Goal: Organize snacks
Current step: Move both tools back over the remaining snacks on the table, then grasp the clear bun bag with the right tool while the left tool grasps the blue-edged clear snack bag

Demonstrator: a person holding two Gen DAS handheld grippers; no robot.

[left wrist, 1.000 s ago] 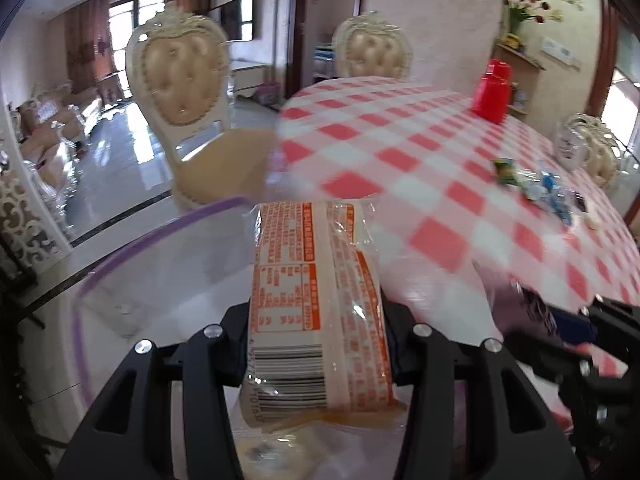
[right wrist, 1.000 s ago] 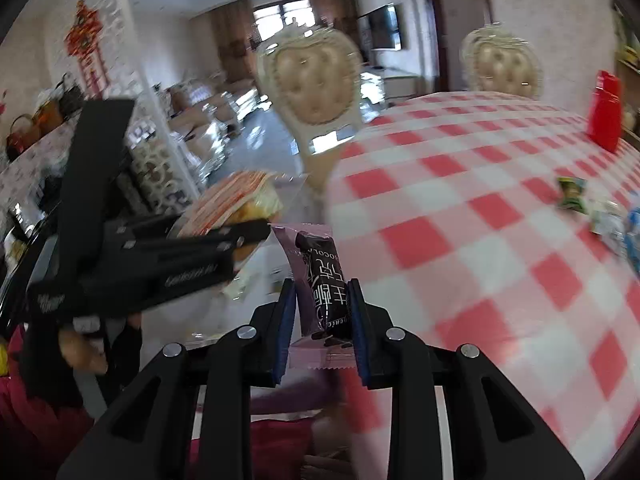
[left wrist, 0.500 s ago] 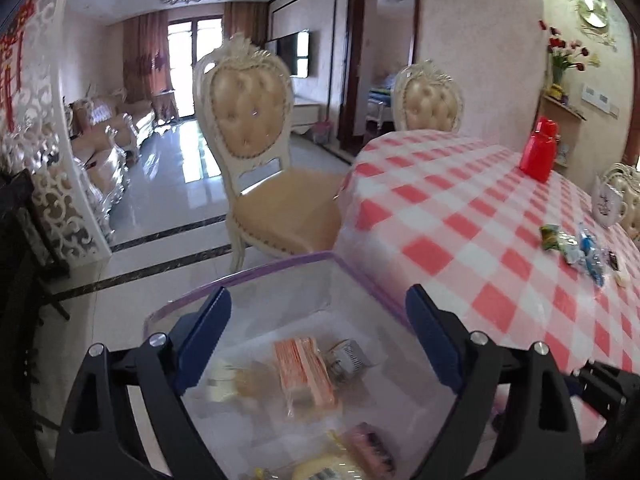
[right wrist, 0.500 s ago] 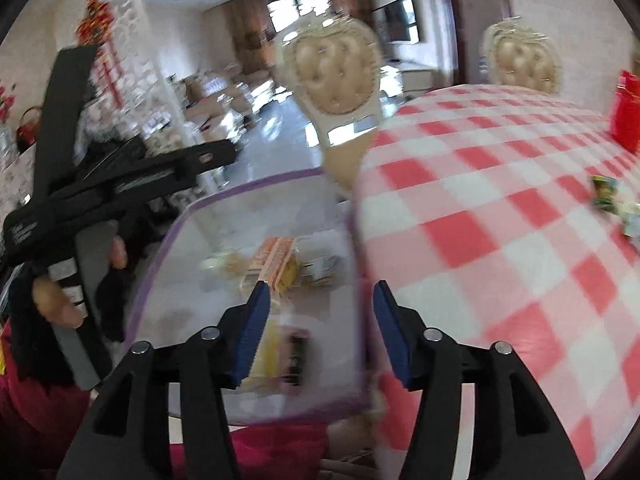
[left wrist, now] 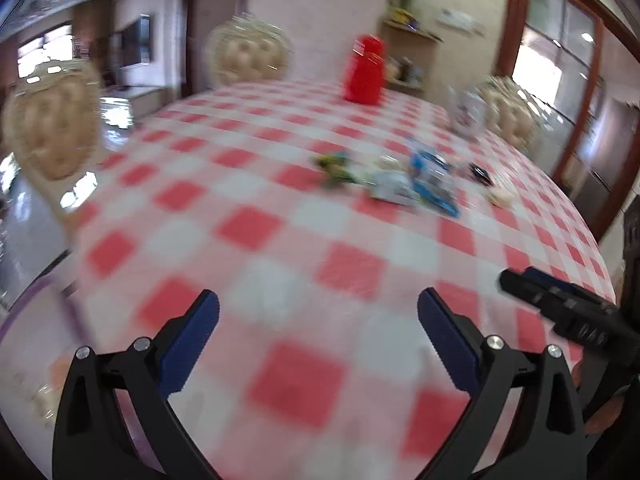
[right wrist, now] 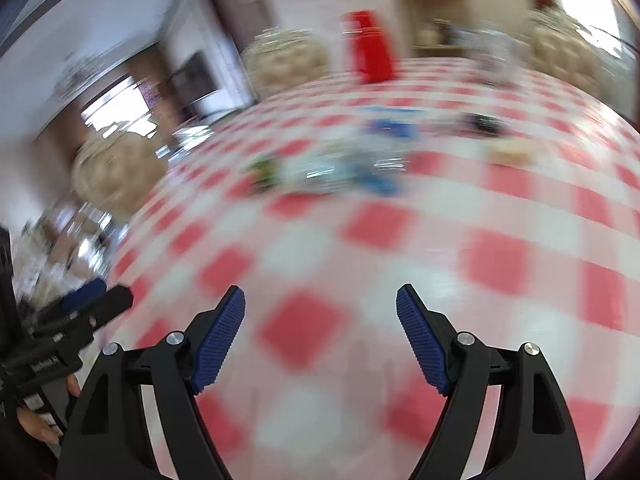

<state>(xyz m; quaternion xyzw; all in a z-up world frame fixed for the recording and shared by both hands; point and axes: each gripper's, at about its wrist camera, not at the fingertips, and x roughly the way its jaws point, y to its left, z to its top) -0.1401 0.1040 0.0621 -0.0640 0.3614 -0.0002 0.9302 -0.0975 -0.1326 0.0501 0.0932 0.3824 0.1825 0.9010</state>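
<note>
red-and-white checked table (left wrist: 280, 208), snacks (left wrist: 404, 180) at one o'clock; left gripper (left wrist: 318, 312) and right gripper (right wrist: 320, 304) empty, jaws opening wide.

Black left tool (left wrist: 318, 316) and right tool (right wrist: 320, 306), ribbed blue pads (right wrist: 218, 340), silver screws.

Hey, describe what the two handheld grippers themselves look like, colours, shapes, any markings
Both match. The left gripper and the right gripper have matte black, wedge-shaped plastic fingers with triangular cut-outs and round silver screw heads at the joints. Each finger carries a blue ribbed pad on its inner face. In the right wrist view, the left gripper's black body shows small white lettering, too blurred to read. No cables or sleeves are visible.
</note>
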